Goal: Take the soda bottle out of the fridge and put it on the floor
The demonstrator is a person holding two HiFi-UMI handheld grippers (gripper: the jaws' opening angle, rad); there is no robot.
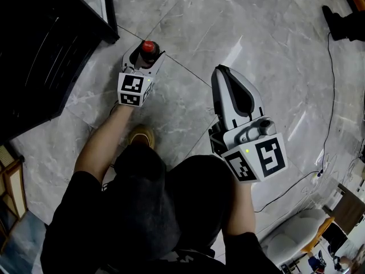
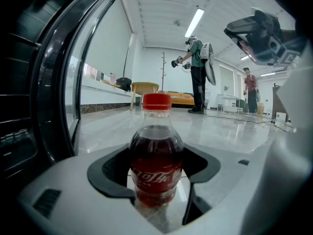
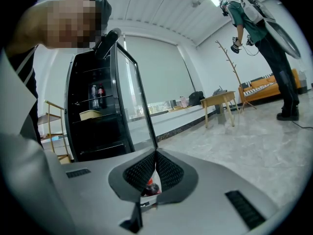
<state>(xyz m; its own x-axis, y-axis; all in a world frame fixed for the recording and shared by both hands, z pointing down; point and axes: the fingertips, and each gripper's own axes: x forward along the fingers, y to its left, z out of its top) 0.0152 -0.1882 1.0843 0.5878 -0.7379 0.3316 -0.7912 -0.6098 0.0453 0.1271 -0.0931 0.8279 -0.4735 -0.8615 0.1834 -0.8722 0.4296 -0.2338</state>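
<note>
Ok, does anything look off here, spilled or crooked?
Nothing is spilled or damaged. The soda bottle is upright with its cap on, held in the left gripper. The only oddity is the fridge door, which stands open.

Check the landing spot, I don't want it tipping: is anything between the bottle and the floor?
Nothing visible. The bottle stands upright in the left gripper, over bare floor tile. The fridge is to its left, apart, and the shut right gripper is off to the right.
</note>
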